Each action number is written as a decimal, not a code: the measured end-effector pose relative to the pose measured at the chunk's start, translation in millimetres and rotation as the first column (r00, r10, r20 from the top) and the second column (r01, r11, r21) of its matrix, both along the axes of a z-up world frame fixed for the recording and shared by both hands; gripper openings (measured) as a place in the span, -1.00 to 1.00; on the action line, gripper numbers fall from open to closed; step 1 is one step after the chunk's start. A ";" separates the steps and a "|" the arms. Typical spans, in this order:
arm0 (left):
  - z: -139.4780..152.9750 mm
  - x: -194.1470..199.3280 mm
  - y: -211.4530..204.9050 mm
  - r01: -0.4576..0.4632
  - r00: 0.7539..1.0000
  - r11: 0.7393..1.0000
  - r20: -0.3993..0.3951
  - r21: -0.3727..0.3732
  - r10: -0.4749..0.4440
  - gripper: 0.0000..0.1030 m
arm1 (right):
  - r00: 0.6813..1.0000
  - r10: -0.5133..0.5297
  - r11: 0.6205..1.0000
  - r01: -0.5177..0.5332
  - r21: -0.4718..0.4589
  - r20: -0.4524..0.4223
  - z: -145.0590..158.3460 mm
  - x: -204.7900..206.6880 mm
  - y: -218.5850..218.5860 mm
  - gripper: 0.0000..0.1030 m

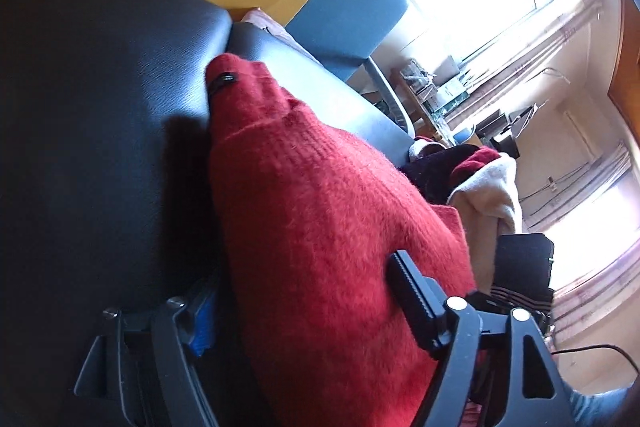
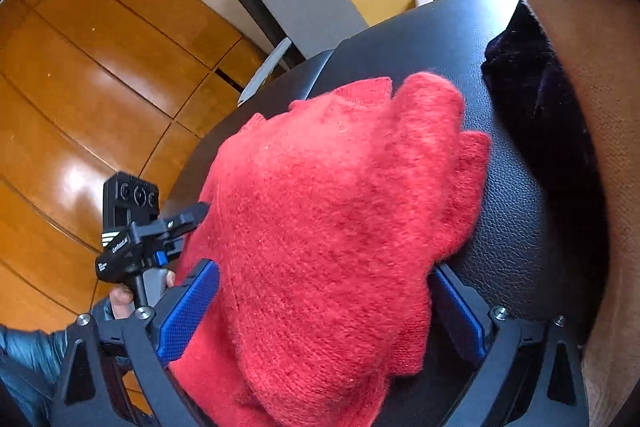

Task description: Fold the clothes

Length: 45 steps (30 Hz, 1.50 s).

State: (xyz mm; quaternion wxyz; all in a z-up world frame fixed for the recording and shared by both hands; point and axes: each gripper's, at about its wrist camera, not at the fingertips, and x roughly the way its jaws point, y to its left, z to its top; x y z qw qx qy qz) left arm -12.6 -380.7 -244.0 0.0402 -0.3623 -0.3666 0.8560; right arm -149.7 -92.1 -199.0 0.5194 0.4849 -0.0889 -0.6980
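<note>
With the left gripper (image 1: 304,311) and right gripper (image 2: 320,311) both spread wide around the red sweater (image 2: 332,211) bunched on the black seat (image 2: 516,247), each should reclamp toward twelve o'clock, then fold evenly.

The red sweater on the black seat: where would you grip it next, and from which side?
Probably at the narrow ribbed end of the red sweater, coming from the near side along the black seat. That end lies flat and thin, while the middle is a thick bunched mound that the open left gripper merely straddles.
</note>
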 end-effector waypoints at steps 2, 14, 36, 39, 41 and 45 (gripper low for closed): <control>1.0 -1.8 4.8 0.002 1.000 1.000 0.001 -0.027 -0.002 0.49 | 1.000 0.005 1.000 -0.004 0.025 -0.024 -0.9 2.5 -3.3 0.62; 36.5 86.6 -14.0 -0.088 0.994 0.995 -0.063 -0.048 0.085 -0.19 | 0.986 0.167 0.986 -0.166 0.027 -0.029 3.4 51.3 -47.7 0.03; 99.9 499.0 -190.0 -0.876 0.482 0.467 -0.225 -0.119 0.847 -0.19 | 0.483 0.854 0.506 -0.858 0.090 -0.194 78.0 360.5 -486.5 -0.02; 80.6 522.6 -208.6 -0.906 0.420 0.401 -0.178 -0.133 0.890 -0.19 | 0.426 0.884 0.458 -0.870 0.182 -0.191 59.1 400.5 -526.8 -0.04; 63.9 530.5 -218.4 -0.922 0.381 0.365 -0.132 -0.132 0.915 -0.19 | 0.395 0.899 0.432 -0.870 0.238 -0.188 46.5 419.6 -543.6 -0.04; 27.1 534.6 -227.3 -0.942 0.319 0.314 -0.023 -0.116 0.947 -0.19 | 0.402 0.901 0.434 -0.842 0.320 -0.163 18.3 430.8 -566.4 0.16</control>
